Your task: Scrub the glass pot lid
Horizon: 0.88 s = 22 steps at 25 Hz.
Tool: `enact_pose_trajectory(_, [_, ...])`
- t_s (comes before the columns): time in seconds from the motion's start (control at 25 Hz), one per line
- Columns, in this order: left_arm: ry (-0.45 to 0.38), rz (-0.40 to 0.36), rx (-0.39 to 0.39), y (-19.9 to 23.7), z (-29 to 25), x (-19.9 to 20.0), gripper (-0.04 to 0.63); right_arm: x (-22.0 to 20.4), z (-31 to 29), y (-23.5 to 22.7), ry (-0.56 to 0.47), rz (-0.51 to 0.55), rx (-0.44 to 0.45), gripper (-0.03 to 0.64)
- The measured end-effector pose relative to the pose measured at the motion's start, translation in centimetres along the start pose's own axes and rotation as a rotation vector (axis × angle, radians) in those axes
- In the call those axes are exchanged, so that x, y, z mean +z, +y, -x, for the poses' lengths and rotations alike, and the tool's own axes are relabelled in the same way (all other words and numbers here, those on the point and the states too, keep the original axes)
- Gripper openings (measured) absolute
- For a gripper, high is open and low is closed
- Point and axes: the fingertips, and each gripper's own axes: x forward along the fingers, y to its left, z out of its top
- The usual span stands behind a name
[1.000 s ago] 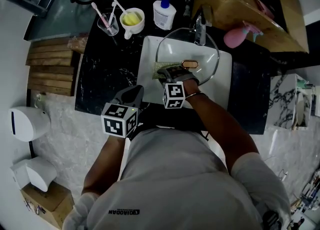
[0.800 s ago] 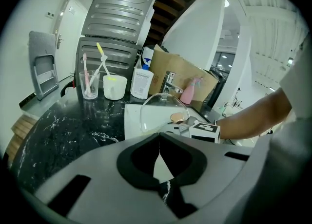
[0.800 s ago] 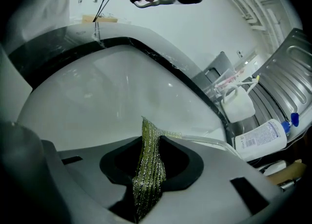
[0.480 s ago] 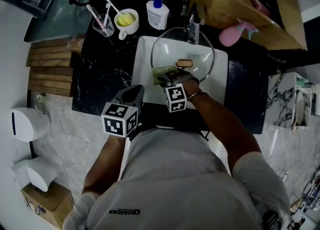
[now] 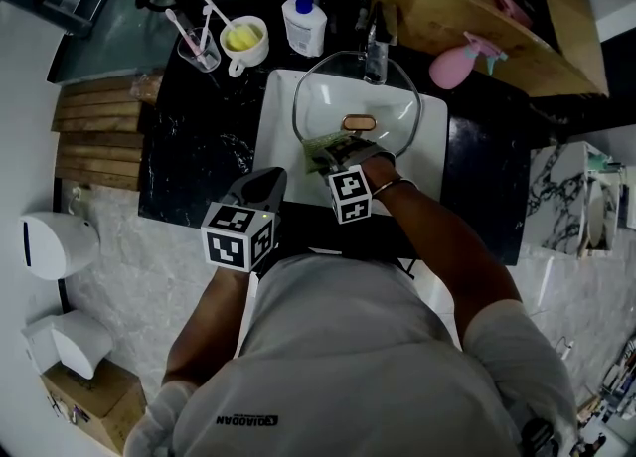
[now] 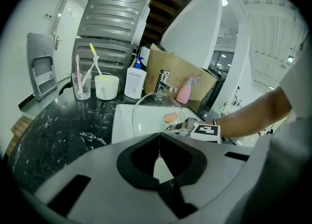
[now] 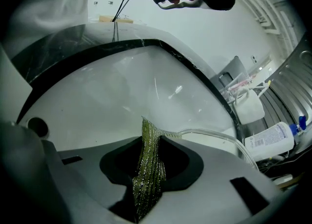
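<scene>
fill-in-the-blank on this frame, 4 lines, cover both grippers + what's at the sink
1. The right gripper is shut on a ____ scouring cloth.
2. The glass pot lid sits in the sink, whose basin is ____.
3. The left gripper has its jaws together and holds ____.
4. The spray bottle to the right of the faucet in the head view is ____.

Missing words: green; white; nothing; pink.

It looked like a washroom: a white basin (image 5: 270, 122) sat in a black marble counter (image 5: 199, 162), with a tap (image 5: 375, 56) at its twelve o'clock. Toothbrushes in a glass (image 5: 195, 50) stood at ten o'clock, and a wall dispenser (image 5: 55, 246) at eight.
</scene>
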Motion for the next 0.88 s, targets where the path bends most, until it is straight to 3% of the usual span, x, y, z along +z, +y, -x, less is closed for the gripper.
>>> enact_pose_trajectory(0.56, [-0.015, -0.014, -0.017, -2.3, -1.0, 0.4, 0.015, -1.6, 1.5, 2.8, -0.021, -0.034, 0.082, 0.117])
enact_pose_trajectory(0.88, [-0.007, -0.022, -0.034, -3.0, -1.4, 0.4, 0.015, -2.3, 2.3, 4.2, -0.063, -0.129, 0.145, 0.117])
